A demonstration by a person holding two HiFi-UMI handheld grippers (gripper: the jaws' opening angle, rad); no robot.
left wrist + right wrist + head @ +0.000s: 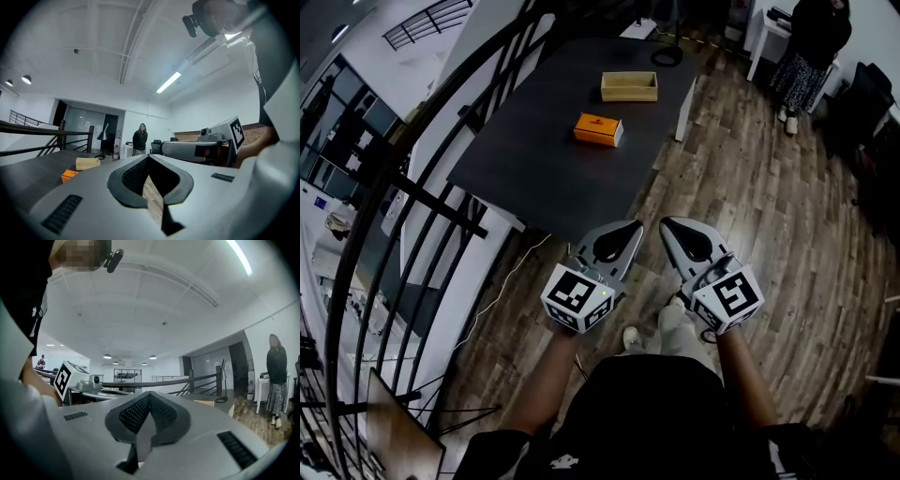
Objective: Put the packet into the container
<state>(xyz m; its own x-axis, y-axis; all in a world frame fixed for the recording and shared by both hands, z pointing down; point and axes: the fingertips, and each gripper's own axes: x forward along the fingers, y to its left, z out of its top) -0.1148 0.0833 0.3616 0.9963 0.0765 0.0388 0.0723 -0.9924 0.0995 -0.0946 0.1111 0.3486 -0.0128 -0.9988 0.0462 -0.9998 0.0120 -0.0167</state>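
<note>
**Both grippers closed and empty; packet lying on the table, outside the container**

Head view: the left gripper (632, 229) and the right gripper (669, 226) are held side by side, close together, over the wooden floor (750, 197), short of the near corner of the dark table (534, 169). Both are pointed level, toward the table.

Left gripper view: the tips of the left gripper (148, 157) are seen pressed together. Only floor is visible through the gap behind them, and nothing is gripped. The marker cube (236, 131) of the other gripper is seen at the right.

Right gripper view: the jaws of the right gripper (150, 394) are likewise closed tip to tip, with no object between them.

The packet (598, 129), an orange box, is found lying flat near the middle of the table, well apart from both grippers. It is also picked up in the left gripper view (69, 175). The container (629, 86), an open shallow wooden box, is placed beyond the packet, near it but not touching, and appears empty. From the left gripper view (87, 163) it is seen just behind the packet.

A coil of dark cable (667, 56) is noted at the far edge of the table. A black railing (412, 197) is seen along the table's left side. A person (811, 47) in dark clothes is seen standing past the table's far end.
</note>
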